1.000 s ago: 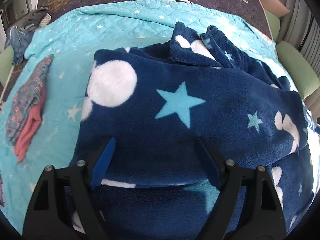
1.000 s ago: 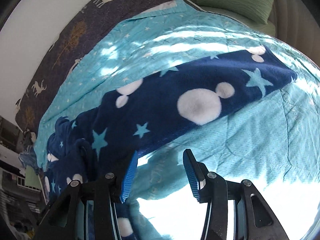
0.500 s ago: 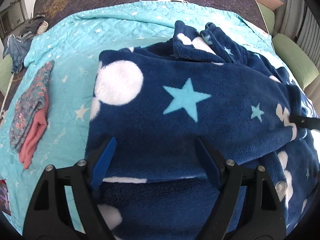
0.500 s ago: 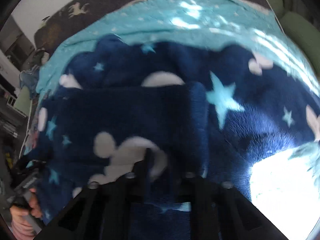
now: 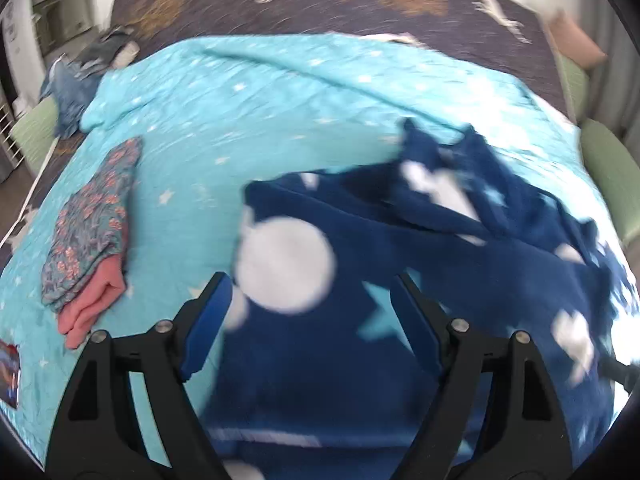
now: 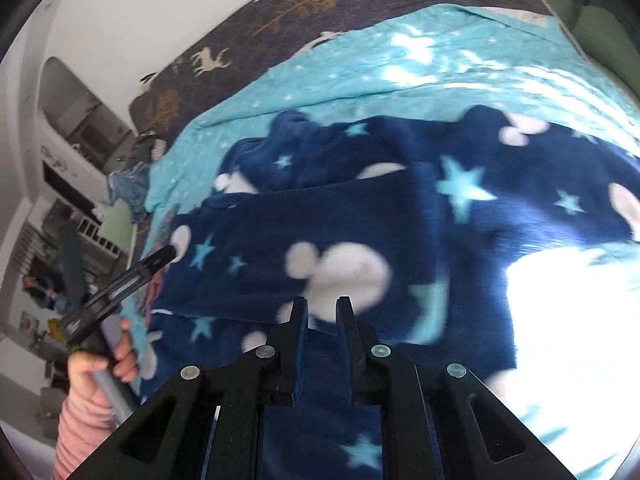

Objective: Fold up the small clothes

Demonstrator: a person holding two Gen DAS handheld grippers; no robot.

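Pinching navy star-and-dot fleece garment (image 6: 320,240), right gripper (image 6: 322,312) jaws just reopened slightly, fold still clamped; left gripper (image 5: 310,312) spread at 9 o'clock, nothing held.

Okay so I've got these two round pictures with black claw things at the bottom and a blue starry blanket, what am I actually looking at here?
There is no robot: a person holds a handheld gripper in each hand, each carrying a wide-angle camera looking along its fingers. One picture comes from the left gripper, whose fingers stand open over the navy fleece garment without gripping it. The other comes from the right gripper, whose fingers are nearly closed, pinching a fold of that garment. It also shows the person's hand on the other tool. Everything lies on a turquoise bedspread, with a folded floral and pink garment beside.
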